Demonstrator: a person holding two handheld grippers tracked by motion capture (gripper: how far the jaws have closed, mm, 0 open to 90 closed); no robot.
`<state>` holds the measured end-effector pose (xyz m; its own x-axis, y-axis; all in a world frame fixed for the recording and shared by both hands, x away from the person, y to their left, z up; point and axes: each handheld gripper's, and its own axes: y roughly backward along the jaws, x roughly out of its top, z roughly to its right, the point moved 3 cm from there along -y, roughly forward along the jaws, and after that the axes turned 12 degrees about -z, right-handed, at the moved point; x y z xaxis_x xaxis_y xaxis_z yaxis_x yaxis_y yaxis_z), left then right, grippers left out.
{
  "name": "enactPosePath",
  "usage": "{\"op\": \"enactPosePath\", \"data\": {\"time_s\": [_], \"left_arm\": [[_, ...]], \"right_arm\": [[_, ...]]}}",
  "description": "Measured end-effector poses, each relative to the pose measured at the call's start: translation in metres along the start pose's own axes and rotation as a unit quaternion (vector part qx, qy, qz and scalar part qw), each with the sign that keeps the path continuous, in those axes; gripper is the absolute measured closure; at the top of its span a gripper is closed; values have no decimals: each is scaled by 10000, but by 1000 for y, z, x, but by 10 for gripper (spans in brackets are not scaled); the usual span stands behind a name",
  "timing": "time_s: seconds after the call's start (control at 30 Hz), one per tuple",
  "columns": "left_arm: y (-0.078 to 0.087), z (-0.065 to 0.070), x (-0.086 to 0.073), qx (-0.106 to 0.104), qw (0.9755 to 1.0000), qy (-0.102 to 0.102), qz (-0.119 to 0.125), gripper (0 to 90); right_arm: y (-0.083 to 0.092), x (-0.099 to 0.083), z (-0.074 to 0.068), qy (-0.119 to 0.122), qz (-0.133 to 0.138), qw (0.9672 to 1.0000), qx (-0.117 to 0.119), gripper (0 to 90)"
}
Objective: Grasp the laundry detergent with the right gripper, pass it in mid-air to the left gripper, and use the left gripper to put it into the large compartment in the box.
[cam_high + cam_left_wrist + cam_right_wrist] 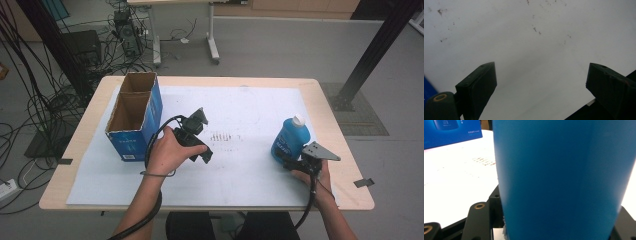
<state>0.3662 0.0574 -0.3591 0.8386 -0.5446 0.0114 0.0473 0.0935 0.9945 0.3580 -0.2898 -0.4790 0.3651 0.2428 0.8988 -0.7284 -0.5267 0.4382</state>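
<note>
- The right gripper [295, 162] is clamped low on the blue bottle [290, 139]; gripped so low, the bottle could tip.
- Left of the bottle, the left gripper [204, 150] has its jaws apart, empty; it might bump the open box [134, 116].

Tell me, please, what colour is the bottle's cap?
White cap, seen best in the high view.

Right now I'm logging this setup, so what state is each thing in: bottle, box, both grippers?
blue bottle: upright on the white sheet, white cap on, gripped low on its body.
cardboard box: upright, top open, two compartments, nothing seen inside.
right gripper: shut on the blue bottle.
left gripper: open, nothing between its jaws, above the sheet beside the box.
</note>
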Motion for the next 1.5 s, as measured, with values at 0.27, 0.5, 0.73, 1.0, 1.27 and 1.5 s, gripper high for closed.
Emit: {"op": "enactPosePath", "data": {"time_s": [0.27, 0.5, 0.73, 1.0, 1.27, 1.5], "left_arm": [[1, -1, -1, -24, 10000, 20, 44, 101], [0, -1, -1, -24, 10000, -5, 37, 100], [0, 0, 0, -46, 10000, -47, 34, 100], [2, -1, 1, -64, 9999, -67, 43, 100], [10, -7, 2, -73, 9999, -91, 120, 100], [17, -11, -1, -76, 9997, -149, 171, 100]], "right_arm": [[0, 0, 0, 5, -1, 10000, -12, 395], [0, 0, 0, 5, 1, 10000, -5, 395], [0, 0, 0, 17, 13, 10000, -12, 396], [0, 0, 0, 12, 12, 10000, -13, 400], [0, 0, 0, -2, 14, 10000, 7, 403], [0, 1, 1, 7, -2, 10000, 58, 405]]}}
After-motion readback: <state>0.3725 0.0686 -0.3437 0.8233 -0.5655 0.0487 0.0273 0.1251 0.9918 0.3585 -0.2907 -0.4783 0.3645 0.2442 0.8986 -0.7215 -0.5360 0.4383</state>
